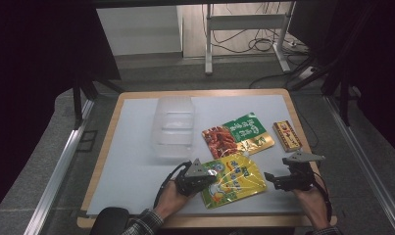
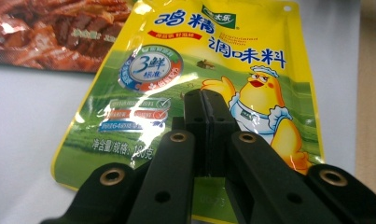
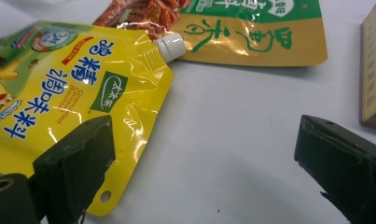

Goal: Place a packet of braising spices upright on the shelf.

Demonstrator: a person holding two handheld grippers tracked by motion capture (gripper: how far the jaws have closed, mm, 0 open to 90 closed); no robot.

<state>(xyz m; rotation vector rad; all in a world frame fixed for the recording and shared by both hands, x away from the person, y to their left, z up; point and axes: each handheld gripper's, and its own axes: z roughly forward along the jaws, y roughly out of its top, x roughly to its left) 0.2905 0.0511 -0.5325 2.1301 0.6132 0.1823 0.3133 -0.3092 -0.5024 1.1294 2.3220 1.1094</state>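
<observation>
The left tool [image 2: 205, 105], jaws pressed together empty, lay over the yellow pouch [image 2: 232, 74]; the right tool [image 3: 199, 158] gaped wide just beside the pouch's corner.

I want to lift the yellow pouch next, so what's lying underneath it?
The yellow pouch lies flat on the white table mat, apart from the red-green packet behind it. Anything beneath it is covered. The left hand-held gripper is shut on its edge.

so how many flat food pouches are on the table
2: a yellow spouted chicken-seasoning pouch lies near the front between the grippers, and a red-and-green foil pouch lies behind it, right of the clear plastic tub.
</observation>
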